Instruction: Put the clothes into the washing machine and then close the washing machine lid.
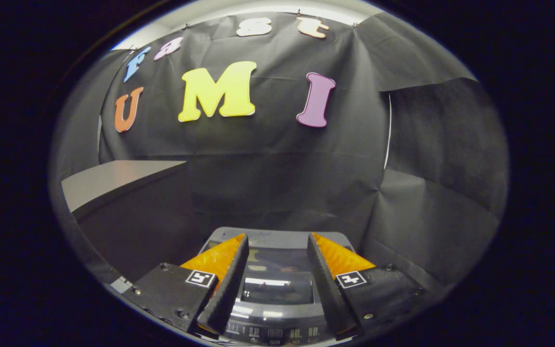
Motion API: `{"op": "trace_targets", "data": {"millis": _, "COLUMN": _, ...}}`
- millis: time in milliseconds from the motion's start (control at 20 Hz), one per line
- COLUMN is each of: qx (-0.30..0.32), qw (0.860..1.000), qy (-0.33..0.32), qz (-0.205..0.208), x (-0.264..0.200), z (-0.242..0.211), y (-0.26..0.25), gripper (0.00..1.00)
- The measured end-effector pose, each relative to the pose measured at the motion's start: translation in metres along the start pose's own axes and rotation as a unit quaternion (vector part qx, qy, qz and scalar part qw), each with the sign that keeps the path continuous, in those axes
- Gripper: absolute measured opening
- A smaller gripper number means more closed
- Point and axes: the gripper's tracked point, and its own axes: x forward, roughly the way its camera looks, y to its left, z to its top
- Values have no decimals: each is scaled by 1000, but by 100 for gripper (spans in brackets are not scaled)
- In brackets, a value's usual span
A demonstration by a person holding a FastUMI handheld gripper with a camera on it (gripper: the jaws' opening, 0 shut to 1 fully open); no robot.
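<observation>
Washing machine (277, 284) sits right below my gripper (277, 241), glass lid (277, 282) down, showing between spread, empty fingers (224, 274). Grey tabletop (113, 180) off to the left beyond them.

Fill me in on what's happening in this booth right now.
A person is holding a hand-held gripper above a small grey washing machine. Its two orange-and-black fingers are spread apart with nothing between them. Seen between the fingers, the machine's dark glass lid looks closed, and a row of controls runs along its near edge. A grey tabletop stands off to one side, against the booth's black cloth wall.
</observation>
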Motion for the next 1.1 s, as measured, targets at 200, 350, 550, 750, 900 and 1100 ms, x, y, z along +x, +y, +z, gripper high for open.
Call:
{"op": "trace_targets", "data": {"millis": 200, "qx": -5, "qw": 1000, "qy": 15, "qz": -23, "x": -79, "z": -38, "y": 3, "gripper": 77}}
{"op": "trace_targets", "data": {"millis": 350, "qx": 5, "qw": 999, "qy": 17, "qz": -39, "x": -155, "z": -62, "y": 14, "gripper": 77}}
{"op": "trace_targets", "data": {"millis": 550, "qx": 0, "qw": 999, "qy": 2, "qz": -43, "x": -249, "z": -72, "y": 38, "gripper": 77}}
{"op": "trace_targets", "data": {"millis": 750, "qx": -7, "qw": 999, "qy": -16, "qz": -37, "x": -333, "z": -64, "y": 51, "gripper": 77}}
{"op": "trace_targets", "data": {"millis": 900, "qx": -5, "qw": 999, "qy": -26, "qz": -32, "x": -384, "z": -61, "y": 52, "gripper": 77}}
{"op": "trace_targets", "data": {"millis": 1100, "qx": 5, "qw": 998, "qy": -43, "qz": -40, "x": -435, "z": -56, "y": 45, "gripper": 84}}
